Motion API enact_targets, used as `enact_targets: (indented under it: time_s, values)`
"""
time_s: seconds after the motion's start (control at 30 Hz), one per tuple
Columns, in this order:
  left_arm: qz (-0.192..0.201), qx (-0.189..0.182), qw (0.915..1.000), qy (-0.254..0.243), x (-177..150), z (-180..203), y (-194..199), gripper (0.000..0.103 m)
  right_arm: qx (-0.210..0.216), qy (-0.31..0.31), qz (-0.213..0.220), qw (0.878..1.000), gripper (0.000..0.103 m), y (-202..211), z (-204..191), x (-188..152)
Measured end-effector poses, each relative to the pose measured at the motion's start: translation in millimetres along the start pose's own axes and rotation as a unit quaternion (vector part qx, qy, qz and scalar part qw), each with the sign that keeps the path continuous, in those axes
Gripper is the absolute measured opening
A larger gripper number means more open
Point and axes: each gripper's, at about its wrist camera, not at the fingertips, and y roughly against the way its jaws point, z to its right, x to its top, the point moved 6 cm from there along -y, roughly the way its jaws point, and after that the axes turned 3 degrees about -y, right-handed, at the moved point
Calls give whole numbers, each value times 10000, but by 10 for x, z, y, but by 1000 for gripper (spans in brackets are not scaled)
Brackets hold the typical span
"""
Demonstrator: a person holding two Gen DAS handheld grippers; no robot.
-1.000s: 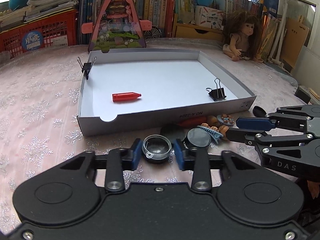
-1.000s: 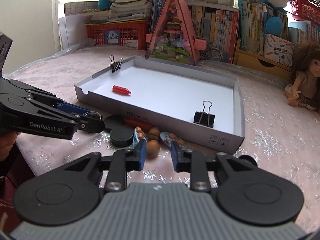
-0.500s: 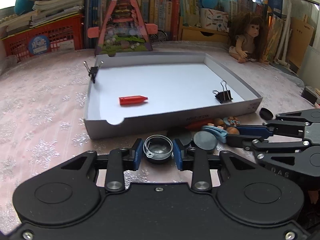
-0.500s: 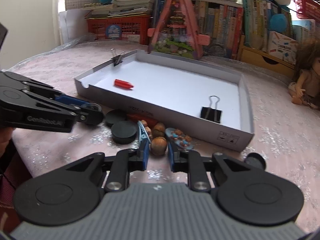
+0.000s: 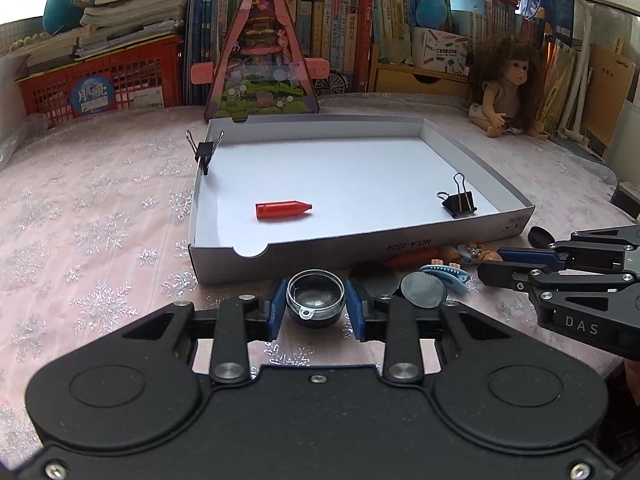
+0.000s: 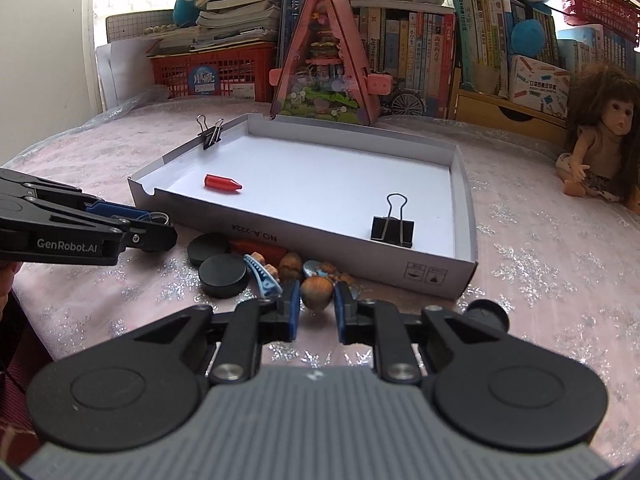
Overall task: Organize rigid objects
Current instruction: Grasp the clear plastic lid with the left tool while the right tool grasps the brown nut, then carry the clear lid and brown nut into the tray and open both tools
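A white cardboard tray [image 5: 400, 246] [image 6: 328, 242] lies on the pink cloth. In it are a red crayon [image 5: 282, 211] [image 6: 222, 182] and a black binder clip [image 5: 459, 202] [image 6: 392, 229]; another clip [image 5: 205, 148] [image 6: 209, 133] sits on its left wall. My left gripper [image 5: 316, 306] is shut on a small clear-lidded round case [image 5: 315, 297], held just before the tray's front wall. My right gripper [image 6: 316, 306] is shut on a brown nut [image 6: 317, 293], low over a pile of black discs [image 6: 222, 276], a blue hair clip [image 6: 262, 276] and small figures.
A pink triangular toy house [image 5: 262, 60] stands behind the tray, with books and a red crate [image 5: 100, 80] beyond. A doll [image 5: 506, 88] sits at the back right. A small black cap [image 6: 486, 314] lies right of my right gripper.
My left gripper has lifted the round case and moved left along the tray's front. My right gripper has moved forward and closed on the brown nut.
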Motion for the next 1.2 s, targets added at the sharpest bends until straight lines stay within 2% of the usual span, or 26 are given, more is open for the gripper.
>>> enact_targets:
  time_s: [0.23, 0.33, 0.43, 1.2]
  values:
    - [32, 31, 9999, -111, -3, 35, 17, 35, -77, -121, -27, 9999, 23, -15, 38, -13]
    - [6, 17, 9999, -117, -23, 42, 15, 34, -95, -134, -34, 9999, 23, -15, 52, -17]
    - [-16, 58, 10000, -60, -25, 21, 8, 27, -114, -151, -40, 9998, 23, -21, 54, -20]
    - [377, 210, 9990, -64, 198, -25, 146, 27, -243, -188, 158, 9994, 23, 41, 112, 82]
